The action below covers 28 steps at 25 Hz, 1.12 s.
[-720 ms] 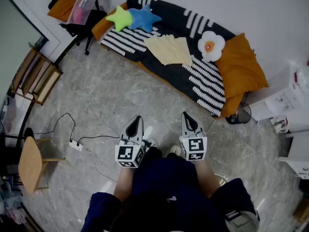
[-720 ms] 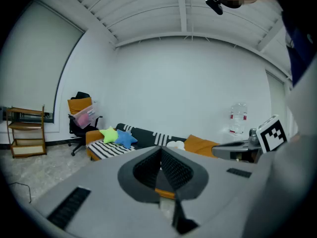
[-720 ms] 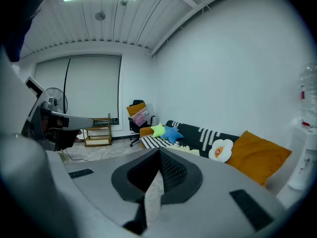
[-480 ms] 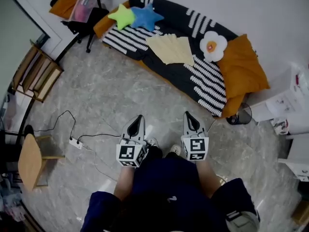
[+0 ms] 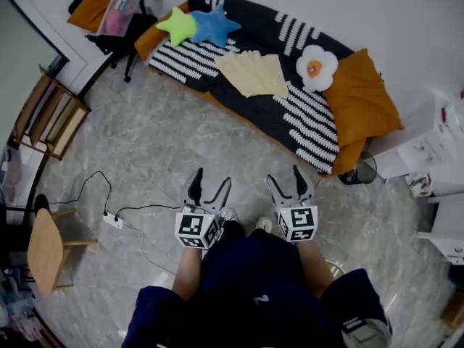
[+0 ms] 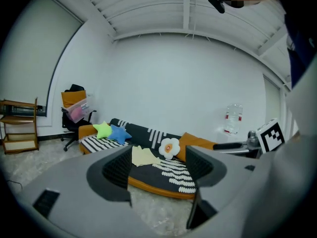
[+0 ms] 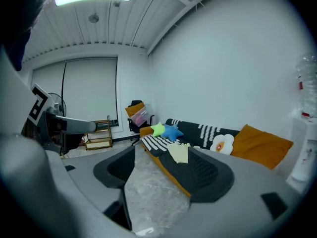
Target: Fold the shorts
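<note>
- The shorts (image 5: 254,75) lay on the sofa (image 5: 290,125), straight ahead of both grippers and well apart from them, with bare floor (image 5: 159,143) between.
- The left gripper (image 5: 211,182) had its jaws wide apart with nothing between the pads. In the left gripper view the shorts (image 6: 142,156) showed far off through the gap.
- The right gripper (image 5: 284,178) was the same: jaws spread and empty, with the shorts (image 7: 179,152) framed in the gap at a distance.
- Both grippers were held close in front of the person's body and pointed a little below level toward the sofa.
- The shorts lined up roughly between the two grippers, so neither hand was clearly nearer.
- The shorts' wider span looked to run along the sofa's length, which sat diagonal to the person in the head view.
- My read: the next move was a walk-up to the sofa before any grasp. Folding had not started.
- The shorts were pale yellow and spread fairly flat, fan-shaped, with lengthwise creases. I could not tell waistband from leg ends at this range.
- They sat mid-sofa on the black striped cover, between the blue star cushion (image 5: 214,25) and the flower cushion (image 5: 317,68), touching neither as far as I could see.
</note>
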{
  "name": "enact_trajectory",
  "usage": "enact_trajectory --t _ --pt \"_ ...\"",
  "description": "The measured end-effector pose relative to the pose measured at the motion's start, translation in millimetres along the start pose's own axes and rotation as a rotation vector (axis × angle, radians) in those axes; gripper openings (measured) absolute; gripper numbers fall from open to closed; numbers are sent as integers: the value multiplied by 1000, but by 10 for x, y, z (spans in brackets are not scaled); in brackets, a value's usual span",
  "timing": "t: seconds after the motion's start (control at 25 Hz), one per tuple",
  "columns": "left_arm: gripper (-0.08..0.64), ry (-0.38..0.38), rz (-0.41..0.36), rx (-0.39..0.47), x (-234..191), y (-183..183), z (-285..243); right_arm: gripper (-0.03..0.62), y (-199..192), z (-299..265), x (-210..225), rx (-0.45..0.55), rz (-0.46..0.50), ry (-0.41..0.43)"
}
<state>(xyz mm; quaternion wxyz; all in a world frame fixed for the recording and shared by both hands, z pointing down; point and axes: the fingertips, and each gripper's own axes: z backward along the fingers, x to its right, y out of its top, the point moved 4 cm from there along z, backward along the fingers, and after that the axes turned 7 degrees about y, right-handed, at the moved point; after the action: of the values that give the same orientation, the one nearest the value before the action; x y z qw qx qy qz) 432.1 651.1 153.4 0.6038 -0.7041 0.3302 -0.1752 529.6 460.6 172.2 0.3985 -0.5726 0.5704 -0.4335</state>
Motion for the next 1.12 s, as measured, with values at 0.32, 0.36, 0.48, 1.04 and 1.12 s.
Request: enact_trajectory --t 0.32,0.36,0.48,1.04,1.12 --pt "331 -94 -34 -45 -239 -18 -179 373 -44 -76 -99 -43 22 -61" --pt "331 -109 -30 -45 -265 -7 -209 371 -32 -96 -108 -44 21 -69" --pt "331 -132 -14 -35 -352 20 -291 366 -11 -160 -141 -43 17 -97" --pt "330 -120 -19 -74 -601 84 -628 342 -98 -546 -138 -64 -25 -98" --pt "330 -99 -18 -68 -640 106 -751 336 -83 -706 -70 -71 -23 -65"
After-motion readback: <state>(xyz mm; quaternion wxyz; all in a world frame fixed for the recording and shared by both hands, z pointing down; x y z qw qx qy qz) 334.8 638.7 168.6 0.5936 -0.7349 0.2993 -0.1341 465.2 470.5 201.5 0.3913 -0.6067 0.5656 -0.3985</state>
